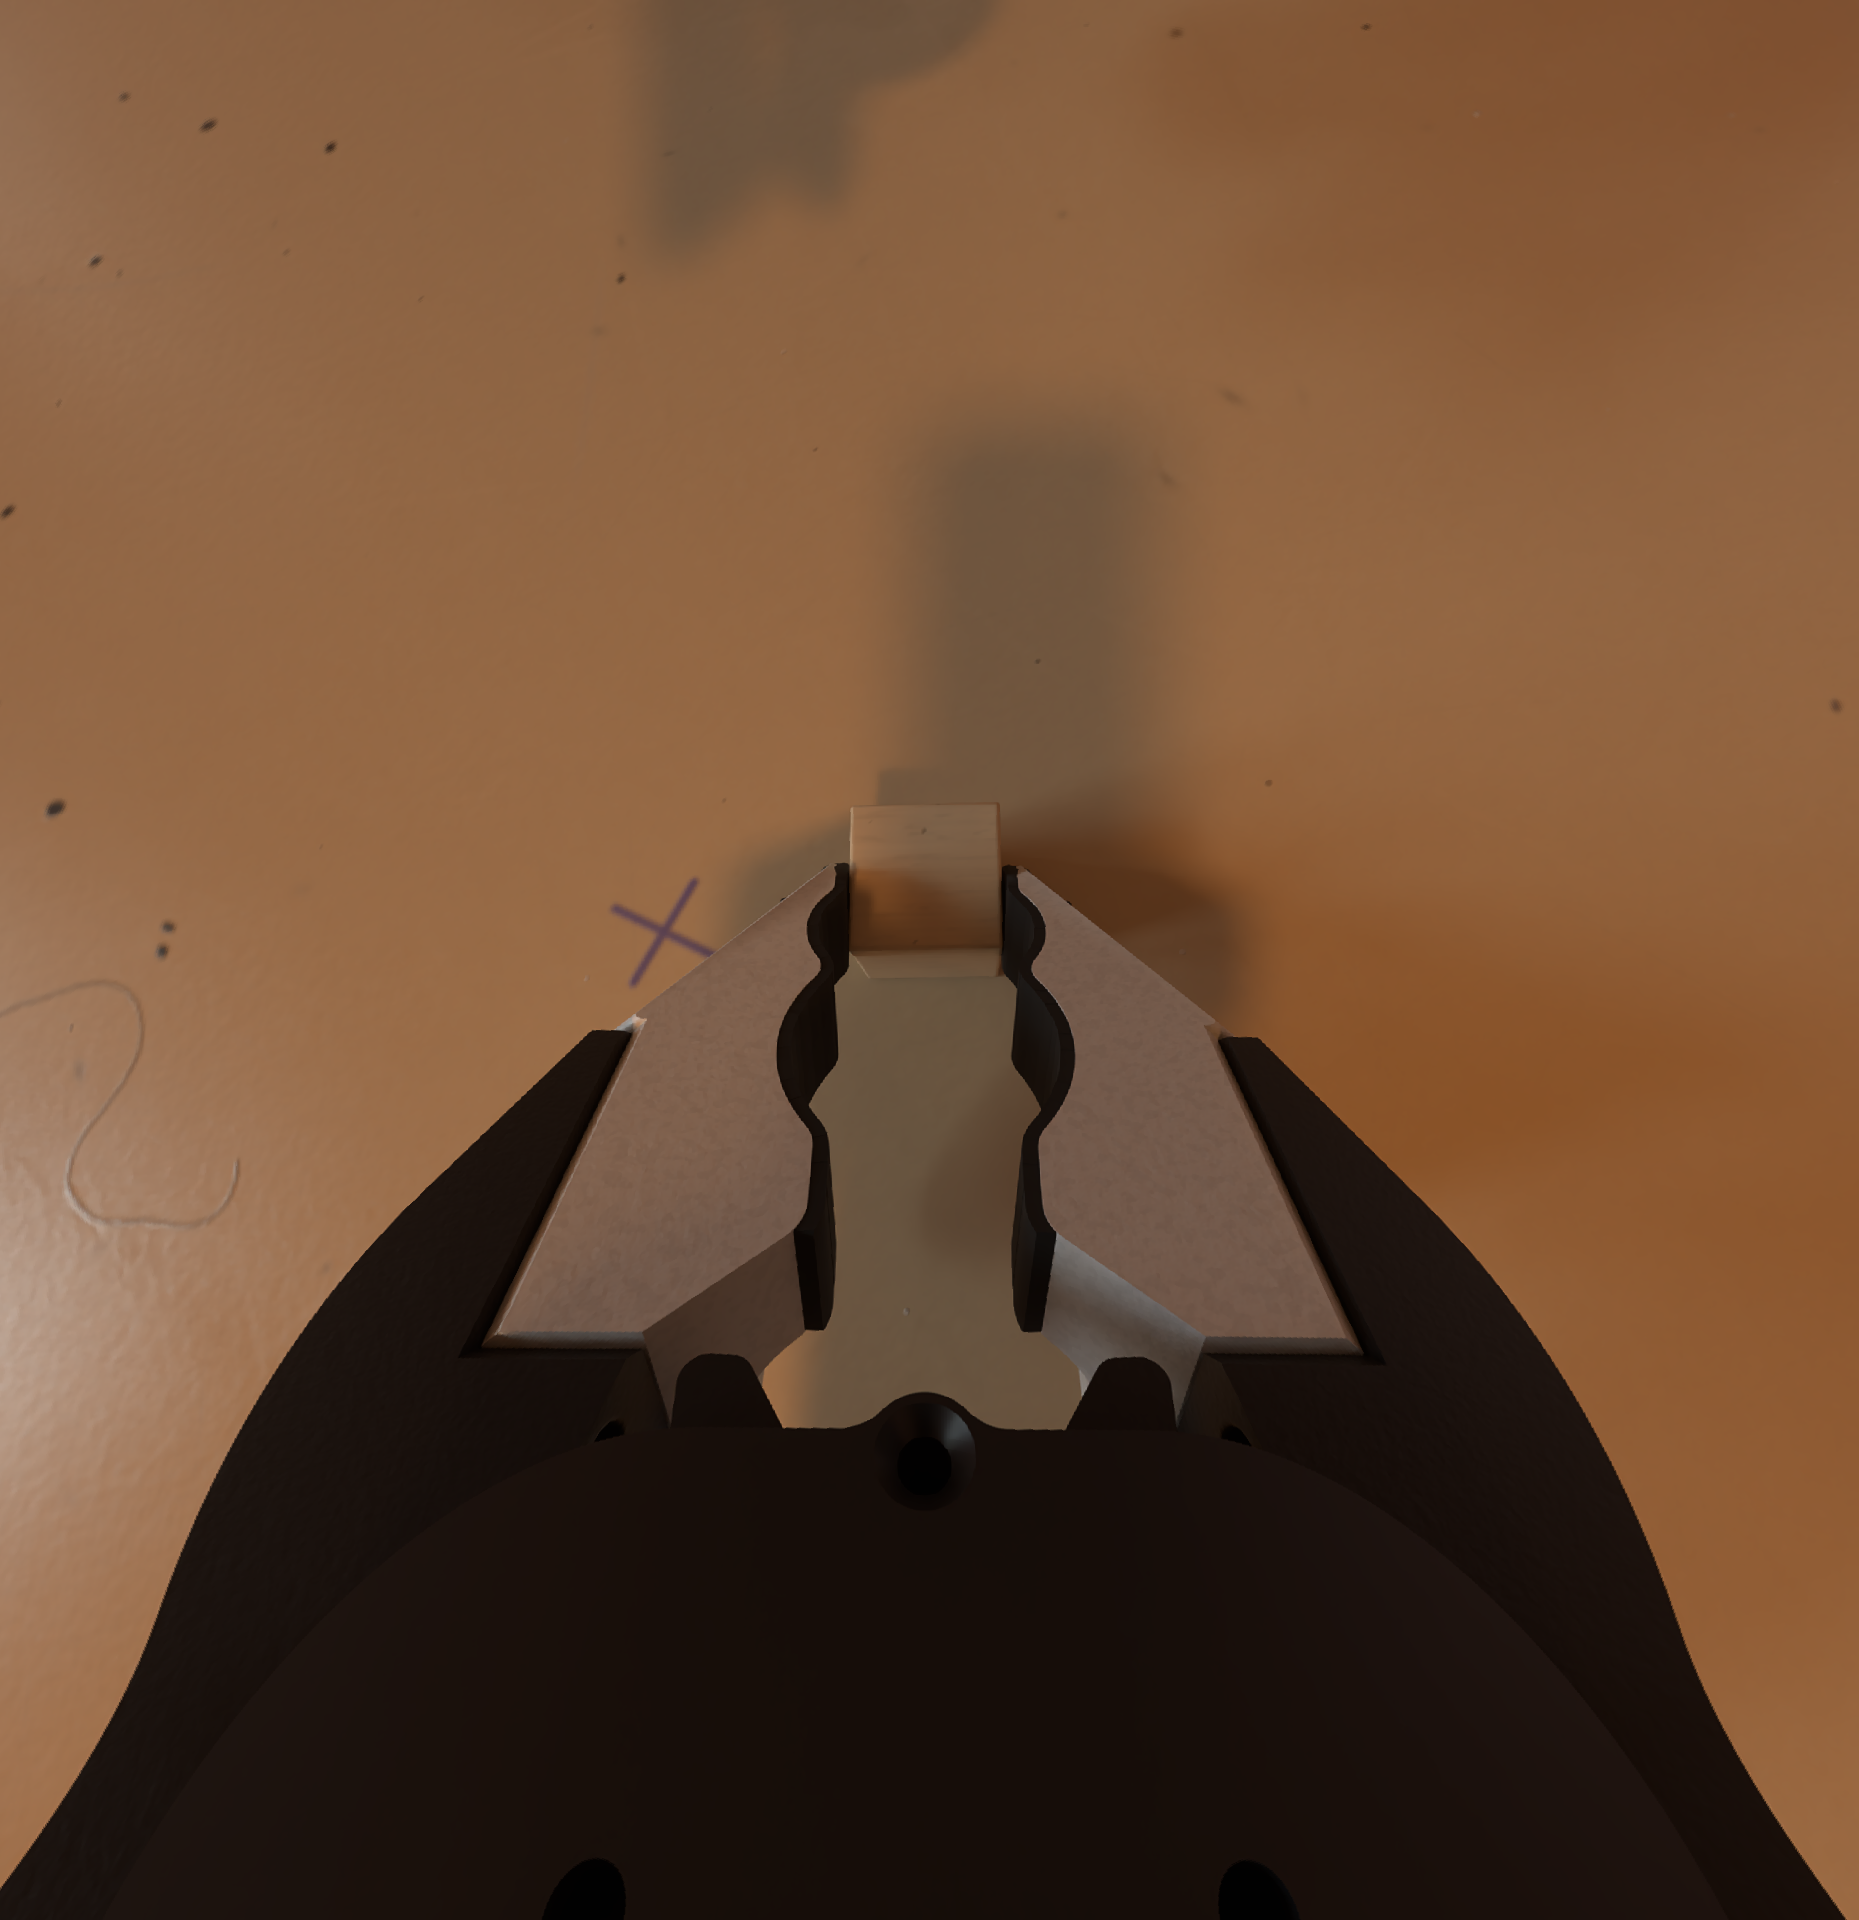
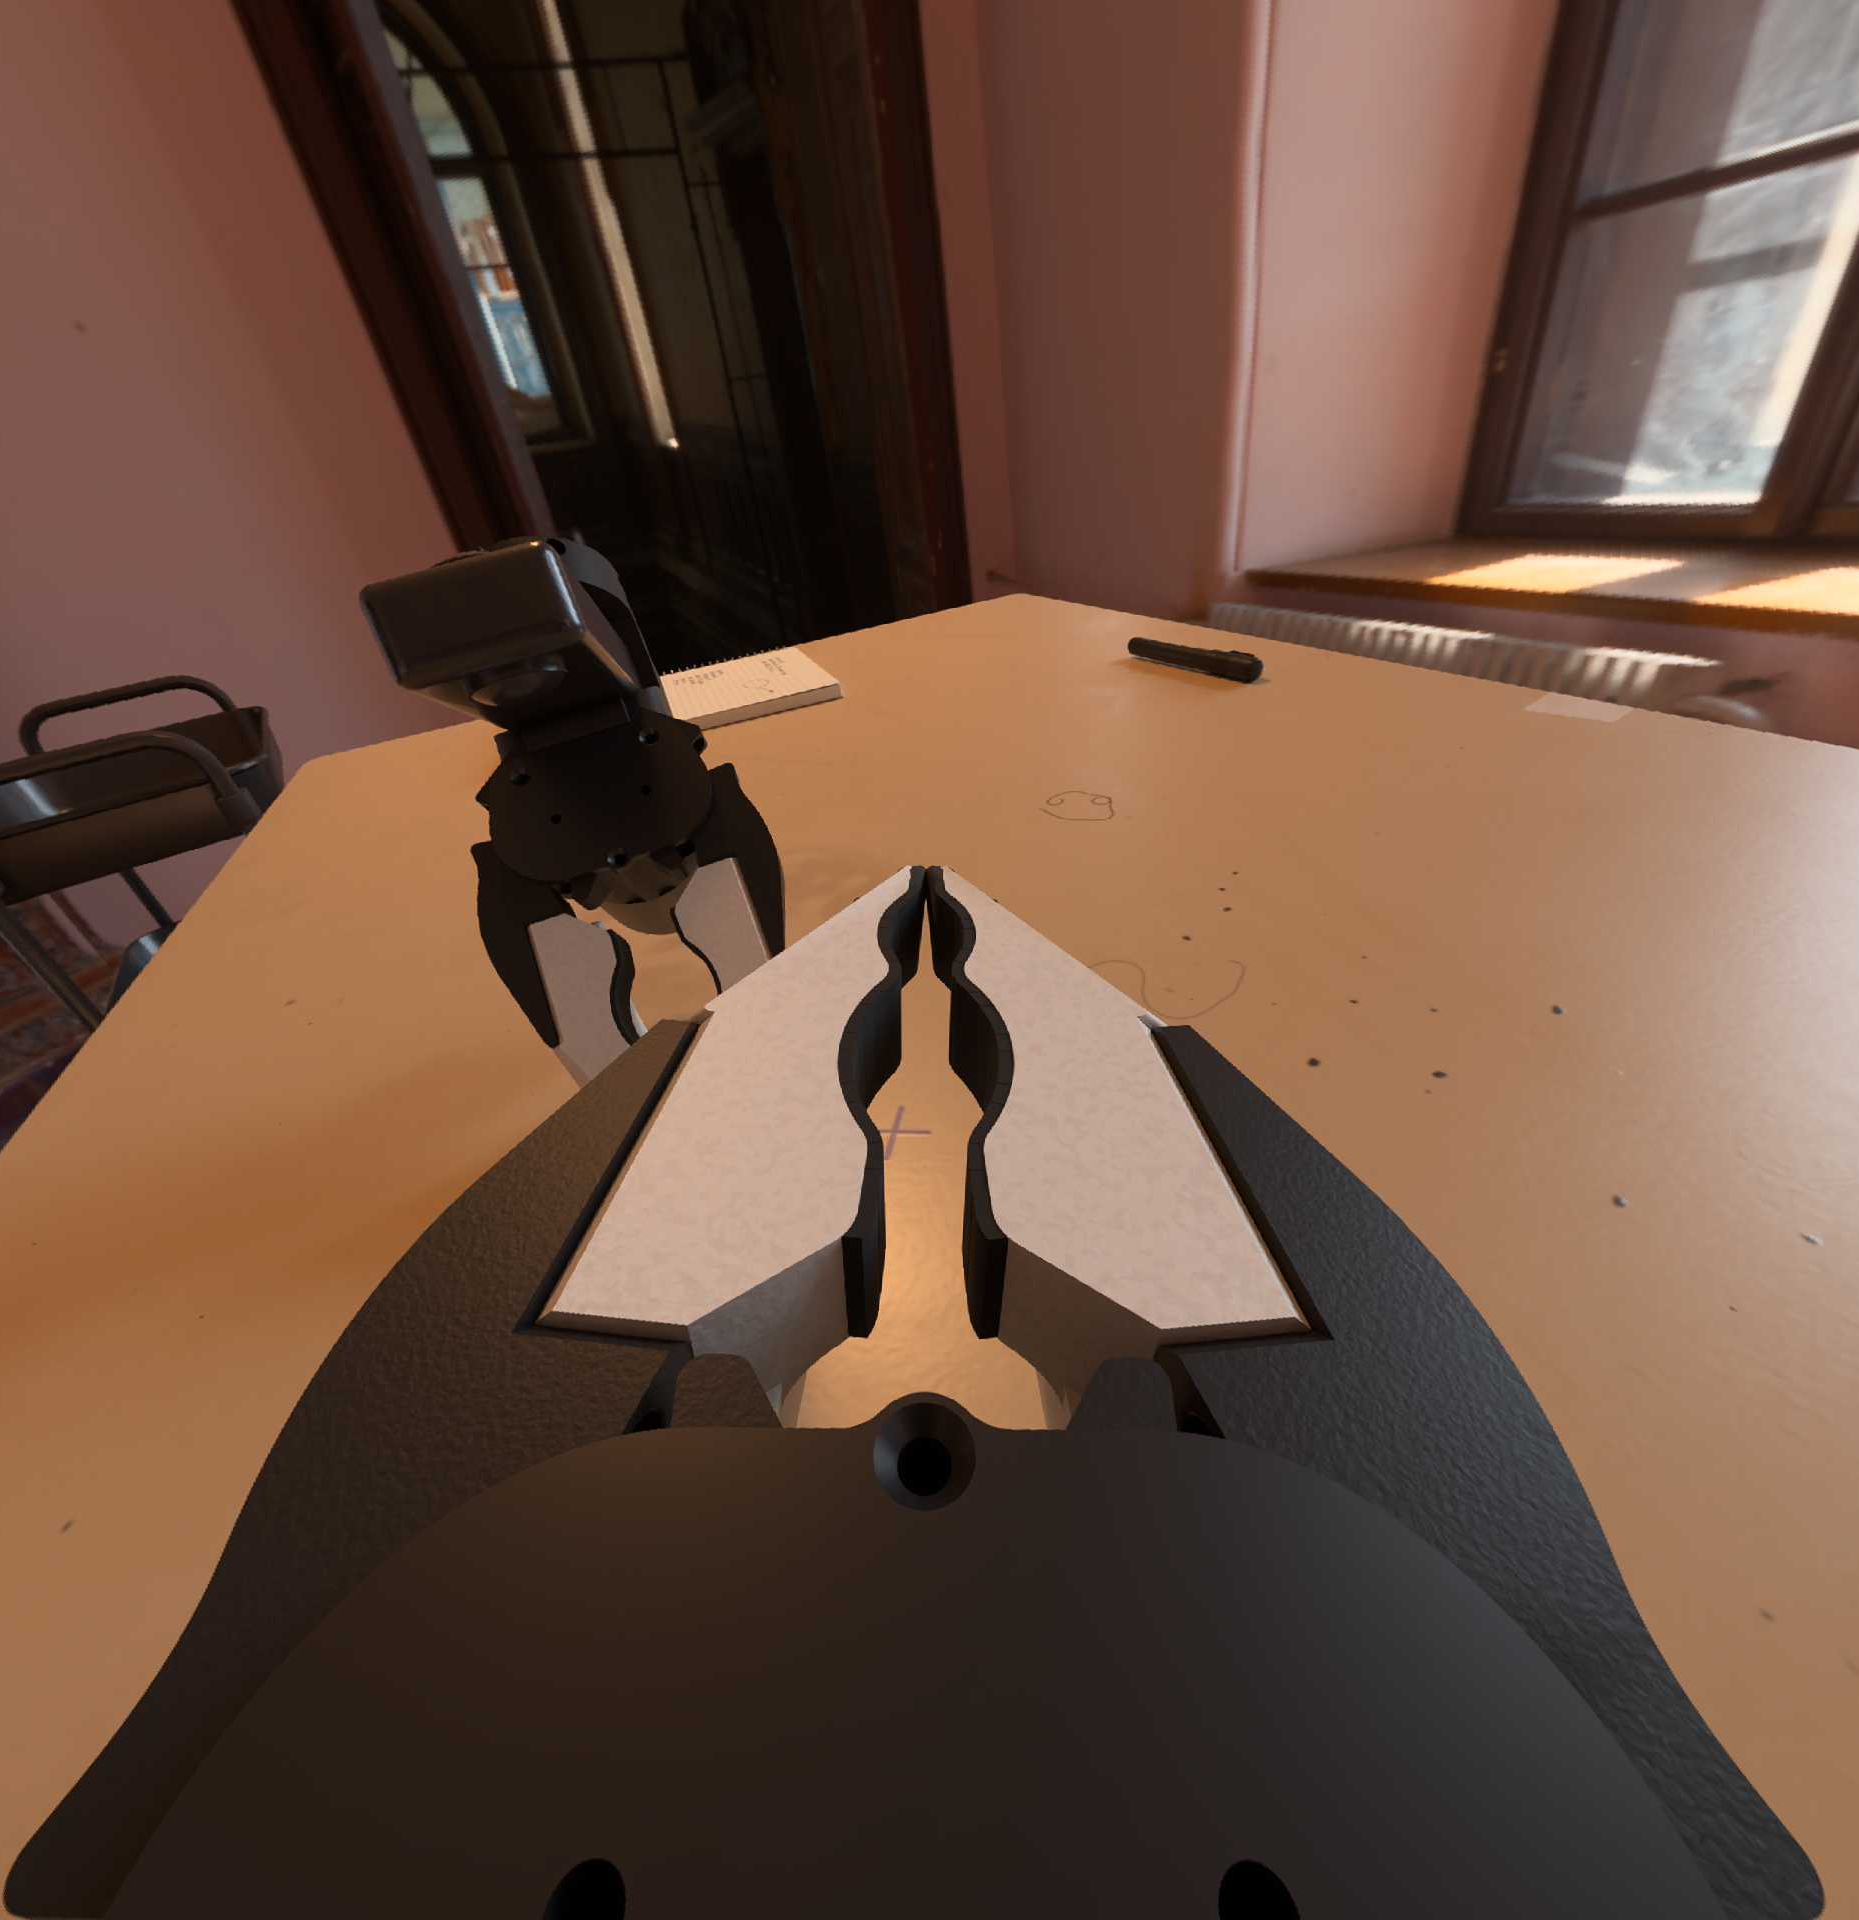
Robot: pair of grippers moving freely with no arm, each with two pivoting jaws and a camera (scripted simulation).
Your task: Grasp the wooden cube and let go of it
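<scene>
The pale wooden cube point(image 1: 923, 836) sits between the tips of my left gripper point(image 1: 925, 904), over the orange table point(image 1: 385, 520). The black pads touch its left and right sides, so the gripper is shut on it. I cannot tell whether the cube rests on the table or hangs just above it. My right gripper point(image 2: 925, 878) is shut and empty, held above the table. In the right wrist view the left gripper point(image 2: 634, 966) points down at the table to the left. Its tips and the cube are hidden behind my right gripper's finger.
A purple X mark point(image 1: 663, 943) lies just left of the cube. A notepad point(image 2: 753, 686) and a black marker point(image 2: 1195, 660) lie near the table's far edge. A dark metal cart point(image 2: 114, 790) stands off the left edge. Pen scribbles point(image 1: 104, 1101) mark the surface.
</scene>
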